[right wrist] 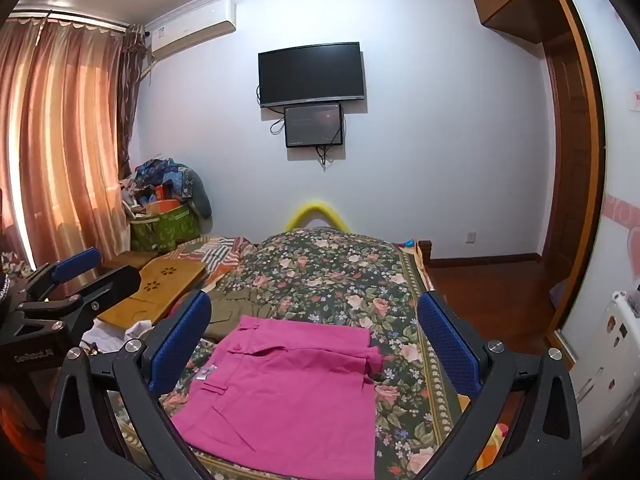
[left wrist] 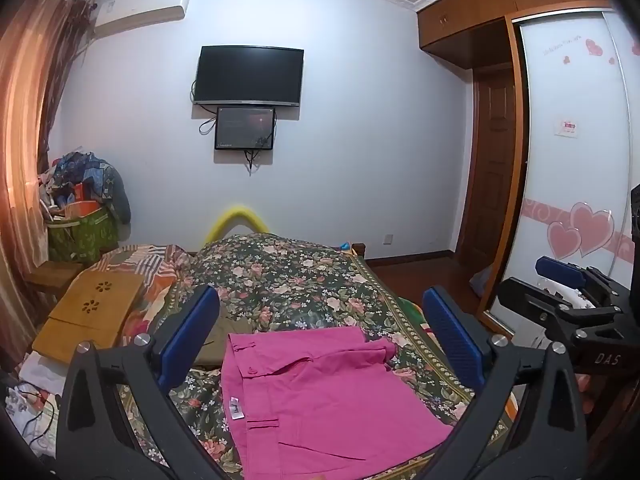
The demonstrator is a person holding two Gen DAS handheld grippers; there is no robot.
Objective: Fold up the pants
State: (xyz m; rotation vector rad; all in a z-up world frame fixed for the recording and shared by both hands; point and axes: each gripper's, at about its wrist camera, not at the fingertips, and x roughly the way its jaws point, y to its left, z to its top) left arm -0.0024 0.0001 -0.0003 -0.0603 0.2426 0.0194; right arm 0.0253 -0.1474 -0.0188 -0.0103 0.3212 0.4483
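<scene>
the left tool (left wrist: 324,336) is held level above the near end of the bed (left wrist: 288,276), pointing down its length toward the far wall, its blue fingers (left wrist: 188,332) spread wide with nothing between them. the pink pants (left wrist: 320,392) lie folded into a compact, roughly rectangular stack on the floral bedspread, and both views frame them between the blue fingers; the waistband with its button faces left in the left wrist view. the tool seems to hover clear of the cloth, though the fisheye makes the gap hard to judge. a wooden lap tray (left wrist: 88,316) sits on the bed's left side, and an olive garment (right wrist: 232,312) lies just beyond the pants' upper left corner. the right tool (right wrist: 316,334) is held at much the same height and heading, beside the left one, its jaws likewise wide apart and empty. each tool shows at the edge of the other's view. a dark tv (right wrist: 312,74) hangs on the far wall.
</scene>
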